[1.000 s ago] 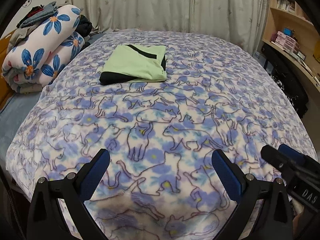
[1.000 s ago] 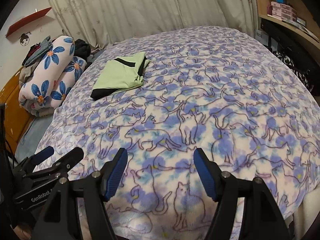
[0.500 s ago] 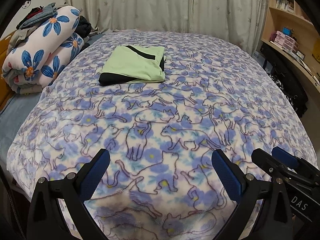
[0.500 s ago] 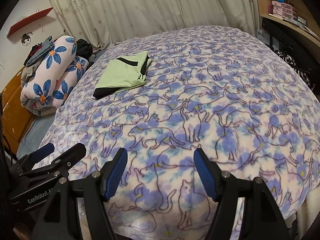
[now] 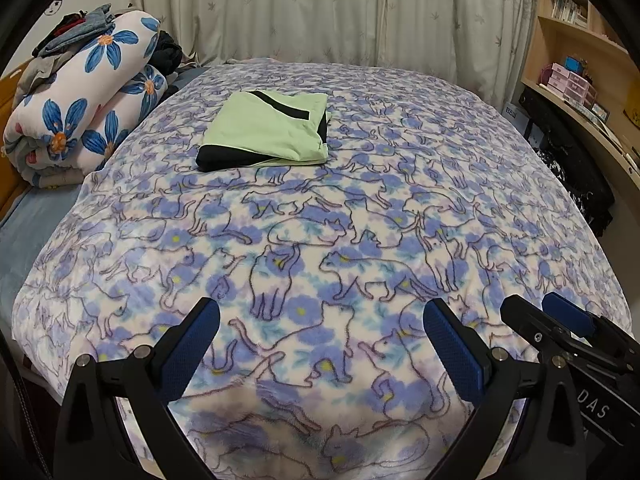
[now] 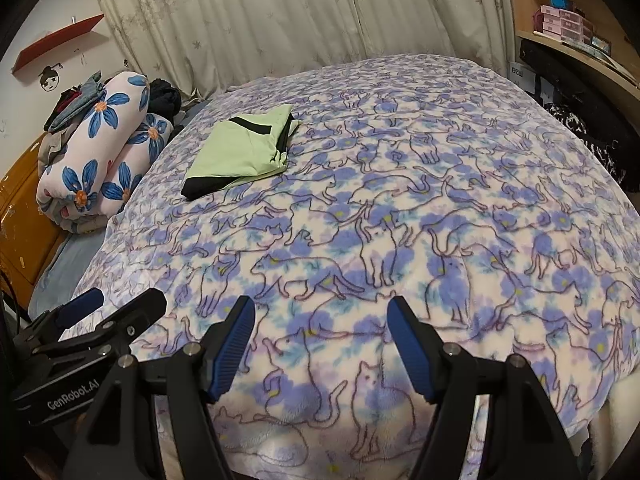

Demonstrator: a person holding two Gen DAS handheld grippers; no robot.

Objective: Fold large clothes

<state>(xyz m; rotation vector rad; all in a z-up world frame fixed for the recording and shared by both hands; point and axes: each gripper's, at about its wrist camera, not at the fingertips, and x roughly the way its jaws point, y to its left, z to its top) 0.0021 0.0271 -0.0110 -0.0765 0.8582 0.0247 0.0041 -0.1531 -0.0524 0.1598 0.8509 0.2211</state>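
**Both grippers empty at the bed's near edge, folded garment far ahead**

The left hand-held gripper [image 5: 320, 344] hangs over the near edge of the bed, its blue-padded fingers spread wide with nothing but the cat-print blanket [image 5: 360, 240] between them. The right hand-held gripper [image 6: 320, 344] sits just beside it at about the same level, jaws likewise parted and empty; each one shows in the other's camera, side by side and close together.

The green garment [image 5: 268, 132] with black trim lies well apart from both, far up the bed and left of centre, already folded into a flat rectangle. Its long axis runs roughly away from the grippers, tilted slightly left, with the black hem at the near end. The left hand-held gripper appears the nearer; from the right one the garment sits further off to the left.

Both grippers point forward and slightly down along the bed. A rolled flower-print quilt [image 5: 80, 100] lies at the bed's left side, beyond the blanket.
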